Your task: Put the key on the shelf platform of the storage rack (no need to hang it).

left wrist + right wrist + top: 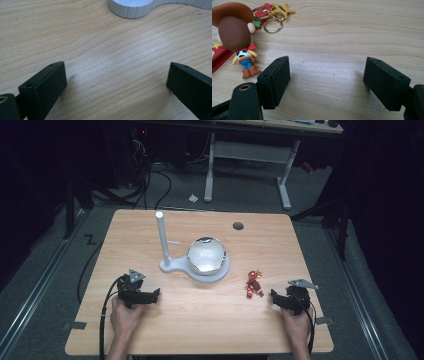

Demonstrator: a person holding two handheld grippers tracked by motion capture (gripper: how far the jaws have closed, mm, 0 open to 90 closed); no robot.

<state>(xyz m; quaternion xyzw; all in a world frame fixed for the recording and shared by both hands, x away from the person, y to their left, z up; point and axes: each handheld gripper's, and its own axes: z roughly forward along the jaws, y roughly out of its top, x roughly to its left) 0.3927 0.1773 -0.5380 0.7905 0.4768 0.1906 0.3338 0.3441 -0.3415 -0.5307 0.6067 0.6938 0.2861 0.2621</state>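
Wood surface (pixel 200 320), light grain, w/ a round hole (pixel 238 226) near the far edge. Room is dark: grey floor, cables, white legs of a desk (pixel 247 155) behind, a scrap of paper (pixel 193 198) on the floor.

Mid-surface sits a white stand (pixel 172 266) w/ an upright post (pixel 162 237), and on its round base a bowl (pixel 206 255); inside looks shiny, contents can't be made out. In the left gripper view the stand's ribbed rim is cut off at the top.

Keychain (pixel 254 283), red, lies right of the stand, near the right tool (pixel 281 300); in the right gripper view it's a cowboy figure w/ rings and a star, partly cut off at the left.

Left tool (pixel 148 296) rests near the front left, jaws spread wide, nothing between. Right tool likewise released, bare wood between its jaws. A hand holds each.
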